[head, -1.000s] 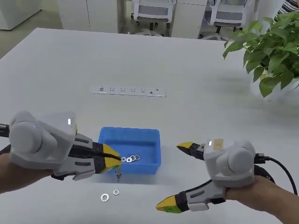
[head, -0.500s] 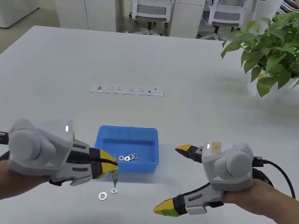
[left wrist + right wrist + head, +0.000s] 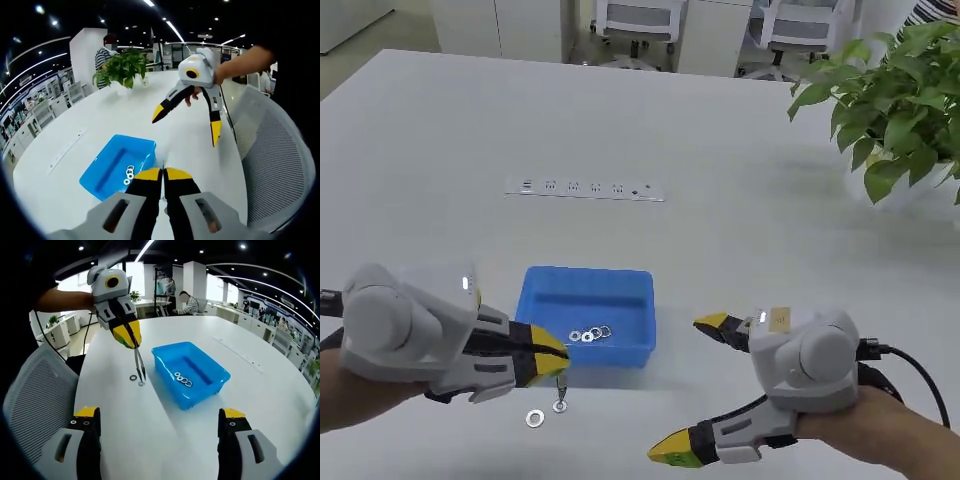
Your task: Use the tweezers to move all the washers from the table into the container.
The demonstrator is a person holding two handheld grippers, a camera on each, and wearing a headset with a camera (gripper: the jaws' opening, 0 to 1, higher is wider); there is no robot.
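My left gripper (image 3: 548, 355) is shut on slim metal tweezers (image 3: 560, 385) that point down at the table. Their tips come down right at one of two steel washers (image 3: 559, 406) lying in front of the blue container (image 3: 545, 285); the other washer (image 3: 534, 418) lies just to the left. Whether the tips touch it I cannot tell. Several washers (image 3: 588, 334) lie inside the container. The right gripper view has the tweezers (image 3: 139, 365) over the loose washers (image 3: 133, 377). My right gripper (image 3: 690, 390) stands open and holds nothing, to the right of the container (image 3: 216, 374).
A white power strip (image 3: 585, 188) lies beyond the container. A potted plant (image 3: 890, 110) stands at the far right of the table, and office chairs (image 3: 640, 20) sit behind it. A mesh chair (image 3: 35, 395) is at the table's near edge.
My left gripper has come back from the container's front edge and lowered the tweezers' tips to the nearer loose washer. The right gripper stays open in place.
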